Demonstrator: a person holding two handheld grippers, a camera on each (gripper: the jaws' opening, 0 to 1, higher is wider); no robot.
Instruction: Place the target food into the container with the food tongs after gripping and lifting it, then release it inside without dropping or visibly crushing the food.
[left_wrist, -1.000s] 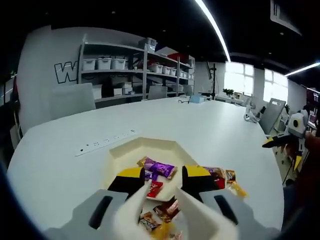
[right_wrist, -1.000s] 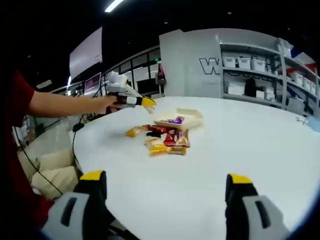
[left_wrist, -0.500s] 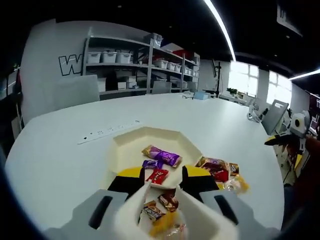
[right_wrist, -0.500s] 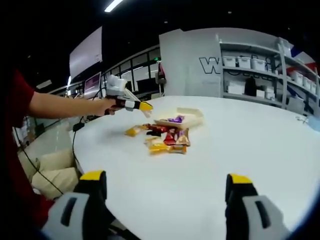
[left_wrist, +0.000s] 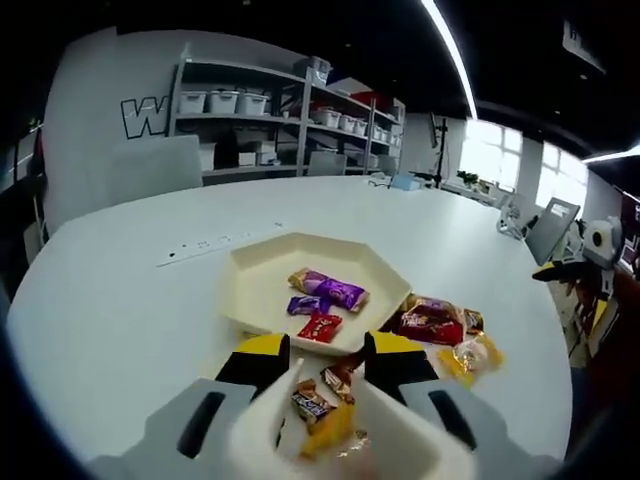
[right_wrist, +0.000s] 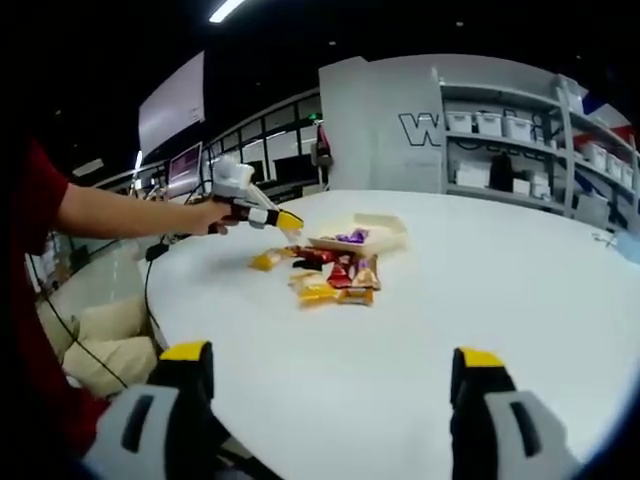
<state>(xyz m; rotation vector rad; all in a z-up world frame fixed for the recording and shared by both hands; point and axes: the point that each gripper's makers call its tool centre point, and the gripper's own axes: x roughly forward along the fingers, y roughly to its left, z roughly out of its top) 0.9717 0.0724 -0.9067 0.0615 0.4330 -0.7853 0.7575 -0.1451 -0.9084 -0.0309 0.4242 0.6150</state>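
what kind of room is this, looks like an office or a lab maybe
Most likely an open-plan office or lab workspace. A large white table has a power strip set into it, metal shelving holds rows of storage bins, office chairs stand around, and long strip lights run overhead.

My left gripper view sits close above the candies (left_wrist: 330, 400) and looks down over the tray (left_wrist: 255, 290) toward the shelves (left_wrist: 290, 120) at the far wall. My right gripper view looks from far back, low across the white table (right_wrist: 480, 290). Both views show the same tray (right_wrist: 385, 232), candies (right_wrist: 335, 275), table (left_wrist: 120, 300) and shelves (right_wrist: 510, 140).
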